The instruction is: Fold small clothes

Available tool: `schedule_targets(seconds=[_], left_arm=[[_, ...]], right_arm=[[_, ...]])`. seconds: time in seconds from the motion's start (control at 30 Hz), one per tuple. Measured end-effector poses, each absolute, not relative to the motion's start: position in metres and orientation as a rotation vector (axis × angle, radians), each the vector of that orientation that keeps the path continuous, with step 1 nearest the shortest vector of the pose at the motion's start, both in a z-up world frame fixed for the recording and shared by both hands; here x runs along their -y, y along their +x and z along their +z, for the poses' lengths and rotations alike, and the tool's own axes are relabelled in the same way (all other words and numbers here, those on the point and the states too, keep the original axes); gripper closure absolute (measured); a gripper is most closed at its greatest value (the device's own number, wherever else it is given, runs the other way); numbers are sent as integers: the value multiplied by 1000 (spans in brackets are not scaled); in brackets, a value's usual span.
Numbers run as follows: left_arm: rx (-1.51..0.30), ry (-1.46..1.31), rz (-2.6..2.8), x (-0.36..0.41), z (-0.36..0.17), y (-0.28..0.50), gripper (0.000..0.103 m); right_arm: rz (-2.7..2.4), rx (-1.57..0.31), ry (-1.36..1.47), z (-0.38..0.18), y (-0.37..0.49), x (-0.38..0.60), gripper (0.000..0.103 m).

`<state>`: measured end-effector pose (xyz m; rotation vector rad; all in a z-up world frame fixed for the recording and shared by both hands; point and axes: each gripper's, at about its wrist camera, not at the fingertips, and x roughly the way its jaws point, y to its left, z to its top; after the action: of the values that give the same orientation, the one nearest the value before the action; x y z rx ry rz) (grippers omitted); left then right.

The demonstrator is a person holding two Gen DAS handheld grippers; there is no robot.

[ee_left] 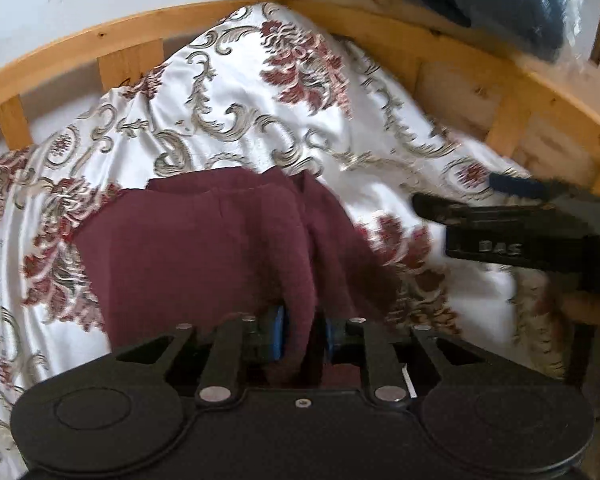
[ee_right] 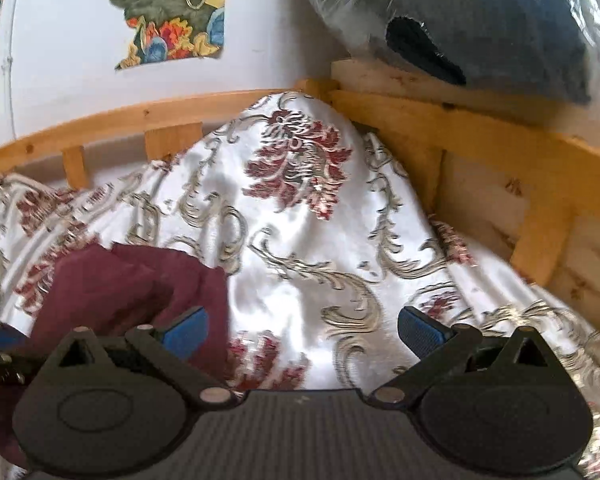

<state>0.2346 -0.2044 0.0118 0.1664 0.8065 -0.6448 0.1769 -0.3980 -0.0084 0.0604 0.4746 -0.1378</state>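
Note:
A maroon garment (ee_left: 188, 248) lies on the patterned bedspread (ee_left: 228, 92), with one fold drawn up toward the camera. My left gripper (ee_left: 304, 336) is shut on that fold, which sits between its blue pads (ee_left: 277, 334). The right gripper (ee_left: 456, 196) reaches in from the right edge of the left wrist view, apart from the cloth. In its own view the right gripper (ee_right: 302, 330) stands wide open over bare bedspread (ee_right: 300, 216) with nothing between its fingers. The maroon garment (ee_right: 120, 280) lies just left of its left pad (ee_right: 186, 330).
A wooden bed frame (ee_right: 480, 136) runs along the back and right side of the bed. A dark bundle in clear plastic (ee_right: 480, 12) rests on top of the frame at the right. Colourful pictures (ee_right: 168, 8) hang on the white wall behind.

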Motion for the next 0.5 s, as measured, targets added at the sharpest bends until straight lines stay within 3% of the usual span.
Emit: schedule_targets(seconds=[0.23,0.37,0.5], left_arm=[[-747,33,-727,176,32,221,28],[-663,53,-757,152,46,199,18],[-608,150,-723,132,44,182,14]], right_arm=[[1,-458,169,-9,183,388,0],[115,-440,262,-10,188,382,0],[234,-432,325,-13,195,373,0]])
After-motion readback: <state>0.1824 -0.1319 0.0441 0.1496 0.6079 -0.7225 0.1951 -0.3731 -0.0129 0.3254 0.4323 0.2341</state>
